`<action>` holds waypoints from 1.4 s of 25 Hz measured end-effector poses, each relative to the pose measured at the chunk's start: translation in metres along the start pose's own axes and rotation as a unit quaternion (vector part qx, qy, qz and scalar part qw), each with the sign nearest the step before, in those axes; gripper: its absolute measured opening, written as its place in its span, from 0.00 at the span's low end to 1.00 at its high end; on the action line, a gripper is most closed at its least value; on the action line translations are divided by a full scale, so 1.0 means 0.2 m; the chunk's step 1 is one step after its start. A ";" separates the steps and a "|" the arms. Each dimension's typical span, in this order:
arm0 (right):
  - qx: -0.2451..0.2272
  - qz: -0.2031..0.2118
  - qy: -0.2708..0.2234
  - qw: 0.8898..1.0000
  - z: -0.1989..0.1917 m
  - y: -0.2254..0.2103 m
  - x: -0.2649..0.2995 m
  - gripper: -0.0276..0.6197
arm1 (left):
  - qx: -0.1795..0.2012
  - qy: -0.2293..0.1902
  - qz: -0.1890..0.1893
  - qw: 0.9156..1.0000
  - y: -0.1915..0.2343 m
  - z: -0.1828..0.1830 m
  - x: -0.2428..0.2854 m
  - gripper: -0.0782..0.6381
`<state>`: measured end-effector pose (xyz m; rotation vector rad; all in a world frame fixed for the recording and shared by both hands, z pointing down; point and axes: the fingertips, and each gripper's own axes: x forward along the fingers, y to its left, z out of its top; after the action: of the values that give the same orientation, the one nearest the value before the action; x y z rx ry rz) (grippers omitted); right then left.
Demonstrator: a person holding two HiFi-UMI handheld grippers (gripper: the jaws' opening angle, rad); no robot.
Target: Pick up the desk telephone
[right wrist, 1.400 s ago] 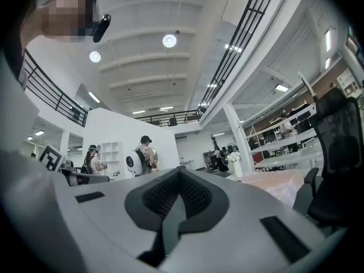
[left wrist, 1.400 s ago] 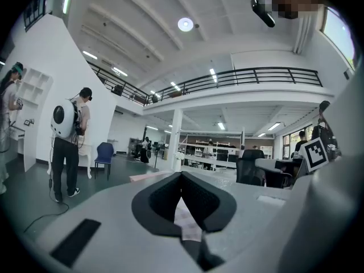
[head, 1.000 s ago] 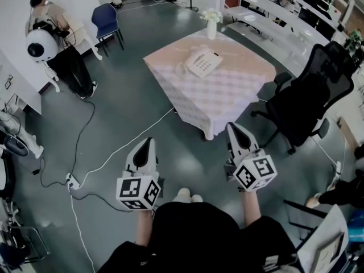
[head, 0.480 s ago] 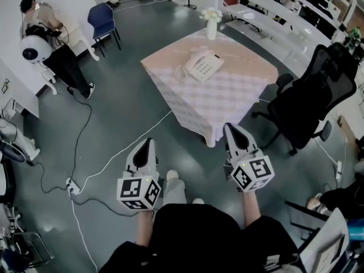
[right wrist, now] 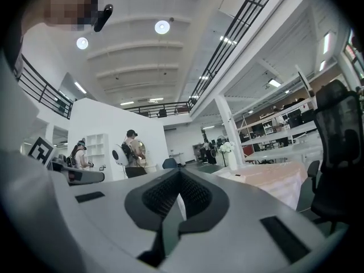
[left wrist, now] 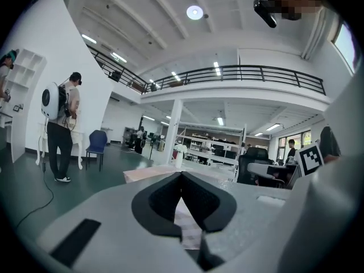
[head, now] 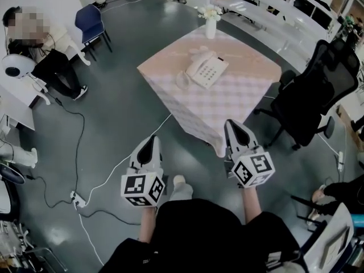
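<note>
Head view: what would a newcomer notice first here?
A table with a pale checked cloth stands mid-floor, upper centre, bearing a white desk telephone and, at its far corner, a vase of white flowers. In the foreground the left gripper and right gripper, both shut and empty, point toward it. A black office chair stands at its right.

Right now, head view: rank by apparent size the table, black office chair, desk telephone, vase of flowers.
1. table
2. black office chair
3. desk telephone
4. vase of flowers, which stands farther from the camera, so its gap to the telephone is less sure
</note>
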<state>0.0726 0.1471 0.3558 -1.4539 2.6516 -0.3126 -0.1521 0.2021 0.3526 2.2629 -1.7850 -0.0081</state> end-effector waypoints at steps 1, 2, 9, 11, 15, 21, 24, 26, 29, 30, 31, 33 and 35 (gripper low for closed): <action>0.000 -0.006 -0.001 1.000 0.00 0.00 0.04 0.03 | 0.001 0.002 -0.004 1.000 0.03 0.01 0.04 0.11; 0.001 -0.011 -0.001 1.000 0.00 -0.01 0.08 0.03 | 0.002 0.005 -0.008 1.000 0.06 0.01 0.07 0.11; 0.008 -0.045 0.000 0.999 -0.07 0.01 0.31 0.03 | 0.002 0.021 -0.032 0.999 0.25 0.03 0.26 0.11; 0.007 -0.055 0.000 0.998 -0.08 0.01 0.36 0.03 | -0.001 0.021 -0.042 0.999 0.28 0.03 0.30 0.11; 0.012 -0.070 0.000 0.997 -0.12 0.01 0.42 0.03 | 0.013 0.030 -0.051 0.998 0.32 0.01 0.36 0.11; 0.006 -0.091 -0.001 0.996 -0.15 -0.04 0.49 0.03 | 0.026 0.039 -0.065 0.997 0.39 0.01 0.49 0.11; 0.006 -0.102 0.002 0.995 -0.16 -0.08 0.52 0.03 | 0.024 0.041 -0.075 0.996 0.39 0.01 0.56 0.11; 0.007 -0.110 0.004 0.994 -0.17 -0.11 0.54 0.03 | 0.024 0.044 -0.083 0.995 0.38 0.01 0.62 0.11; 0.009 -0.124 0.006 0.992 -0.18 -0.17 0.59 0.03 | 0.027 0.047 -0.092 0.994 0.40 0.01 0.71 0.11; 0.010 -0.130 0.005 0.991 -0.18 -0.19 0.61 0.03 | 0.027 0.047 -0.094 0.994 0.41 0.01 0.74 0.11; 0.010 -0.136 0.004 0.991 -0.18 -0.22 0.63 0.03 | 0.027 0.048 -0.096 0.994 0.42 0.01 0.78 0.11; 0.010 -0.147 0.002 0.989 -0.18 -0.29 0.67 0.03 | 0.028 0.049 -0.097 0.994 0.45 0.01 0.86 0.11; 0.010 -0.158 0.000 0.987 -0.17 -0.37 0.73 0.03 | 0.028 0.050 -0.097 0.994 0.48 0.02 0.96 0.11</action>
<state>0.0480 -0.0092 0.4073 -1.8661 2.4020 -0.3625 -0.1974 -0.0018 0.3986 2.4226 -1.5279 0.1165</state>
